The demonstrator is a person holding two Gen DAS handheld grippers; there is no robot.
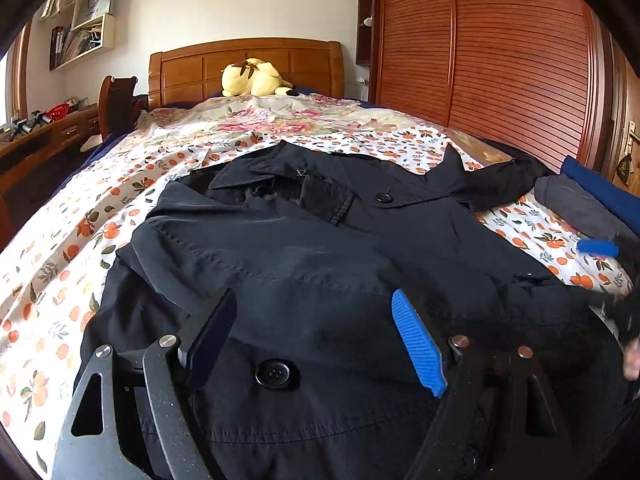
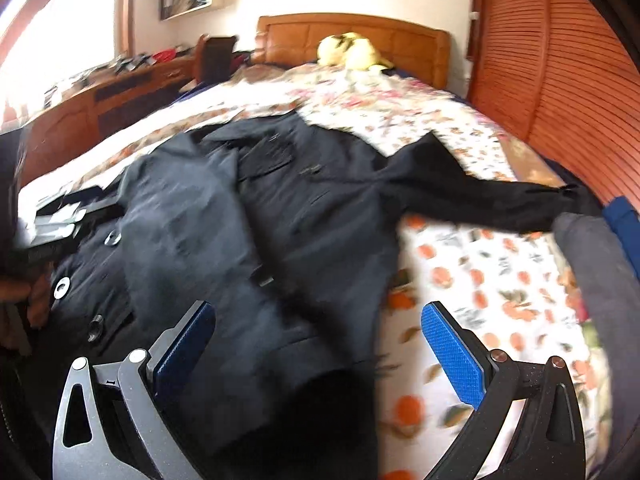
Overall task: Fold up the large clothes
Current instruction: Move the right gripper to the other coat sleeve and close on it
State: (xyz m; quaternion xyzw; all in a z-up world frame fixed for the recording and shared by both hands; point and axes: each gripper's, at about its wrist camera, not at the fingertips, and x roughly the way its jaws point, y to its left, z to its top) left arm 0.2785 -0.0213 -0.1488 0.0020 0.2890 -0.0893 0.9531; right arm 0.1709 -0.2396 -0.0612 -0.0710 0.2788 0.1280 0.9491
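Observation:
A large black coat [image 1: 304,264] lies front-up on the bed, collar toward the headboard, with its left side folded over the front. My left gripper [image 1: 316,324] hovers open just over the coat's lower front, near a black button [image 1: 276,374], holding nothing. In the blurred right wrist view, my right gripper [image 2: 320,340] is open above the coat's [image 2: 248,240] right edge, and nothing is between its pads. The coat's right sleeve [image 2: 492,200] stretches out over the sheet. One blue pad [image 1: 598,247] of the right gripper shows at the right edge of the left wrist view.
The bed has an orange-flowered sheet [image 1: 80,240] and a wooden headboard [image 1: 244,68] with a yellow plush toy [image 1: 252,78]. Folded grey clothes [image 2: 596,264] and blue clothes [image 2: 624,216] lie on the bed at the right. A slatted wardrobe [image 1: 500,60] stands right, a desk [image 1: 48,136] left.

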